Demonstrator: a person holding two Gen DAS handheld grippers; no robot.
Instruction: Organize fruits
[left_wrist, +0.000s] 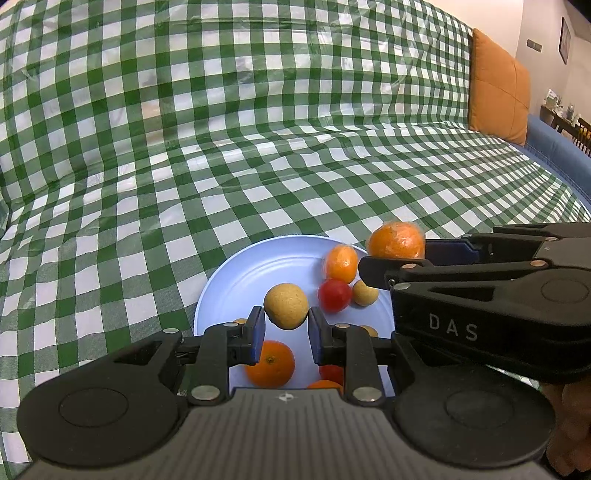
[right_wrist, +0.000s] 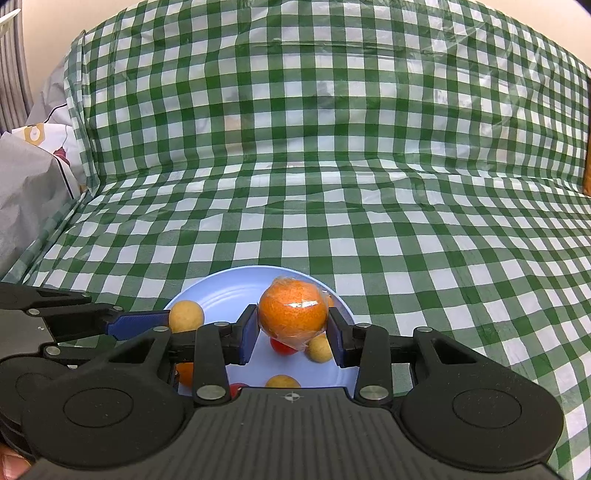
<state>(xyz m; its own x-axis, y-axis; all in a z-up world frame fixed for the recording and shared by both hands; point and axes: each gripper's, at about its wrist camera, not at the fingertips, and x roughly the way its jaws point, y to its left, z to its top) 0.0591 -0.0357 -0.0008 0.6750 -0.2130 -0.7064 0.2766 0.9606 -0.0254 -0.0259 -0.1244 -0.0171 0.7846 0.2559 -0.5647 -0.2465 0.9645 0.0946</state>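
A light blue plate (left_wrist: 229, 280) (right_wrist: 218, 291) lies on the green checked cloth and holds several fruits. Among them are a wrapped orange (left_wrist: 340, 264), a red tomato (left_wrist: 334, 295), a small yellow fruit (left_wrist: 365, 292) and a bare orange (left_wrist: 270, 363). My left gripper (left_wrist: 286, 328) (right_wrist: 166, 321) is shut on a round yellow fruit (left_wrist: 286, 305) (right_wrist: 185, 315), held just above the plate. My right gripper (right_wrist: 291, 328) (left_wrist: 395, 258) is shut on a plastic-wrapped orange (right_wrist: 291, 314) (left_wrist: 397, 242) above the plate's far right rim.
The checked cloth (left_wrist: 258, 147) covers a sofa seat and backrest. An orange cushion (left_wrist: 498, 92) and a blue sofa arm (left_wrist: 554, 147) are at the right. Grey crumpled wrapping (right_wrist: 29, 184) sits at the left edge. The two grippers hang close together over the plate.
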